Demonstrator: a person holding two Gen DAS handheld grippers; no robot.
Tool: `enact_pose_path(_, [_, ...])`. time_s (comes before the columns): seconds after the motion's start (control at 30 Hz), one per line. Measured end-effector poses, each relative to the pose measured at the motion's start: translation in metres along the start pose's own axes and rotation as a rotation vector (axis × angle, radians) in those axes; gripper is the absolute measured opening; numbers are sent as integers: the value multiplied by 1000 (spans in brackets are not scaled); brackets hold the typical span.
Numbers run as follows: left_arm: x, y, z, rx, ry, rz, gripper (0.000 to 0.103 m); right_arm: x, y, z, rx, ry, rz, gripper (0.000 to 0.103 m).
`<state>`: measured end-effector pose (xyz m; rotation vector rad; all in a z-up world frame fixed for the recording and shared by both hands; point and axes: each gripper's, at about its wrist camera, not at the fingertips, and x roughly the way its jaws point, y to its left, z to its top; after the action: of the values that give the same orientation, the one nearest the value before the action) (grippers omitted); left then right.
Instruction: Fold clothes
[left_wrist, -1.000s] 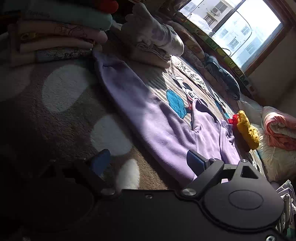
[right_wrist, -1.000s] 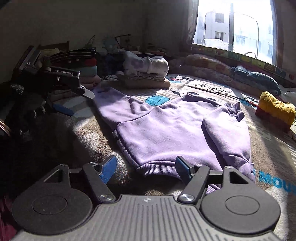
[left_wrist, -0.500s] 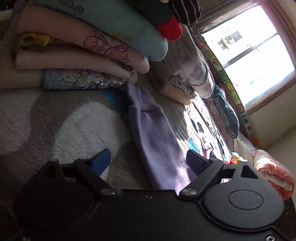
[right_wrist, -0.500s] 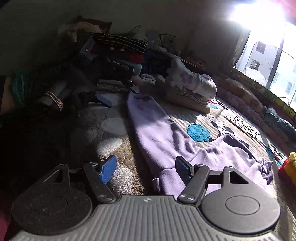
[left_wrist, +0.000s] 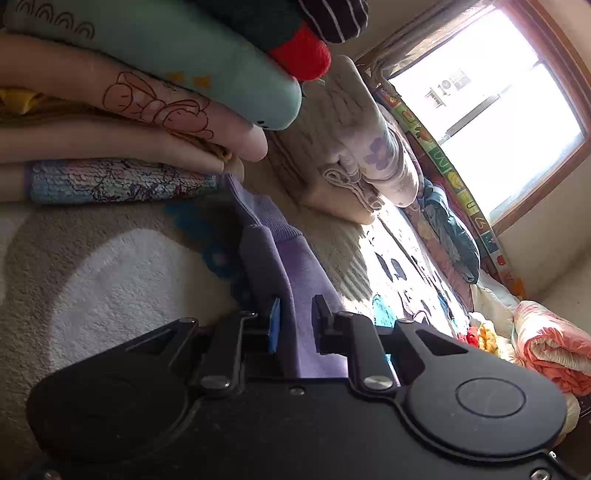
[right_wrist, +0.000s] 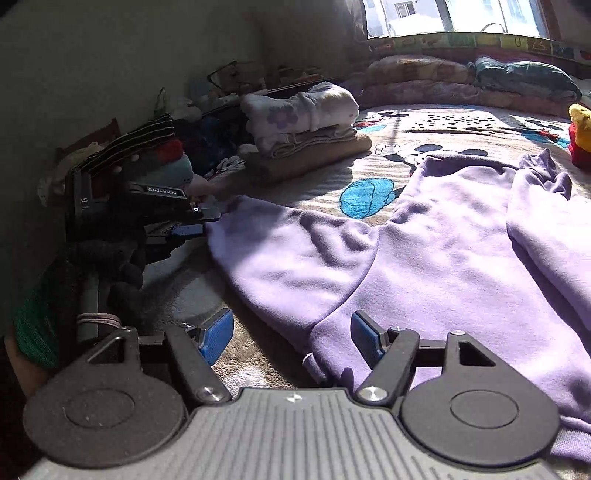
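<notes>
Sweatshirt (right_wrist: 424, 258) lies flat on the blanket (right_wrist: 443, 125); its sleeve (left_wrist: 273, 236) extends toward the stack of folded clothes (left_wrist: 129, 122). A second folded pile (right_wrist: 306, 125) sits behind it.

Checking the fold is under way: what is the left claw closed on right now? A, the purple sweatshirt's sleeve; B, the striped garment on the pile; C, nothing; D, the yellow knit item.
A: the left claw has its fingers nearly together with the purple sweatshirt's sleeve pinched between them, near the ribbed cuff.
</notes>
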<state>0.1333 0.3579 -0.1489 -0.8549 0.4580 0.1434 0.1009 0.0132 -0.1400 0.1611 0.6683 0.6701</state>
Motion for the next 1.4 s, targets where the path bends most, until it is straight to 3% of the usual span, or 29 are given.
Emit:
enact_pose_path(0.23, [-8, -50, -21, 197, -29, -123, 6, -18, -39, -4, 223, -51, 53, 72])
enact_pose_path(0.43, [1, -110, -66, 494, 29, -186, 4, -29, -66, -1, 370, -107, 96, 74])
enact_pose_path(0.5, [6, -114, -77, 504, 59, -191, 4, -31, -73, -2, 395, -111, 97, 74])
enact_pose_path(0.6, [2, -91, -65, 342, 52, -177, 7, -35, -78, -3, 403, -115, 105, 75])
enact_pose_path(0.63, [-3, -81, -57, 300, 22, -138, 19, -35, -78, -4, 398, -113, 106, 76])
enact_pose_path(0.67, [-9, -72, -48, 276, -15, -106, 39, -34, -77, -5, 394, -112, 107, 76])
enact_pose_path(0.73, [-19, -56, -34, 220, -88, -46, 66, -31, -75, -6, 384, -105, 103, 77])
enact_pose_path(0.9, [-35, -6, -6, 27, -135, 48, 68, -17, -70, -11, 367, -75, 84, 83])
enact_pose_path(1.1, [-6, 18, 5, -74, -17, 42, 69, -6, -75, -21, 396, -74, 87, 84])
enact_pose_path(1.33, [10, 10, 6, -27, -36, 77, 66, -2, -77, -20, 378, -48, 101, 86])
enact_pose_path(1.4, [14, 6, 5, -5, -34, 84, 50, -2, -75, -19, 364, -38, 99, 87])
